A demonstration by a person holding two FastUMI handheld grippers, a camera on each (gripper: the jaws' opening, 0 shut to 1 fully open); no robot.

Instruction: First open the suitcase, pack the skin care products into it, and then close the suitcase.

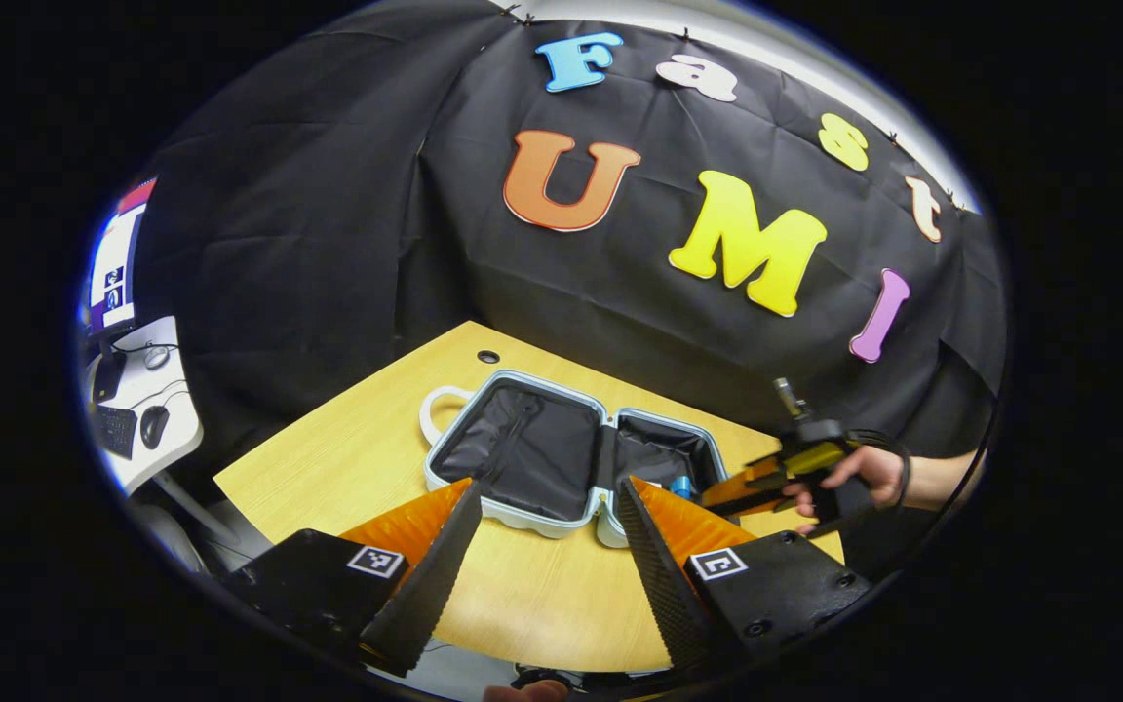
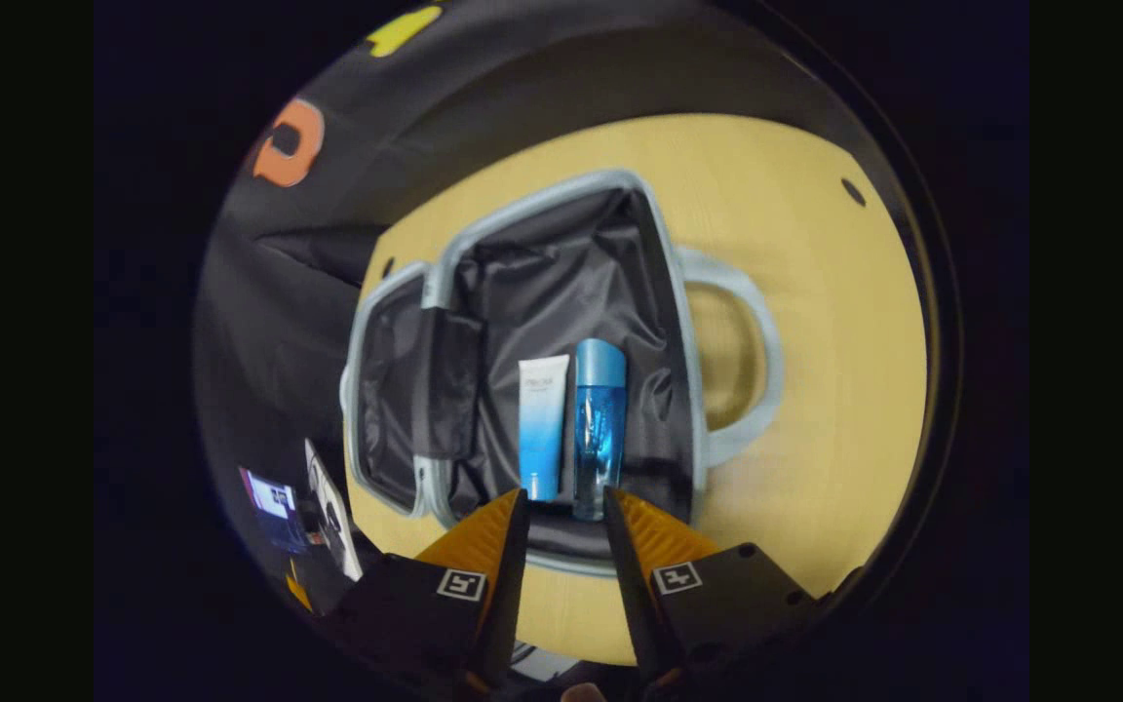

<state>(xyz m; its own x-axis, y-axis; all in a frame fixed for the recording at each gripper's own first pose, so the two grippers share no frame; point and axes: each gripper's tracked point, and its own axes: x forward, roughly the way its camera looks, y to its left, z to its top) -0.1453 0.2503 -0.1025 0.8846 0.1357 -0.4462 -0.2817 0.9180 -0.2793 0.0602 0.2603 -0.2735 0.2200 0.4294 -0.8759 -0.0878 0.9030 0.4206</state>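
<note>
Right gripper view: the right hand-held gripper hangs over the suitcase's near rim, fingers parted by a narrow gap with nothing between them. Just beyond its tips a white-and-blue tube and a blue bottle lie side by side in the dark-lined half nearest the handle. Left gripper view: the left hand-held gripper is spread wide and empty above the worktop, short of the open suitcase, which lies flat.
</note>
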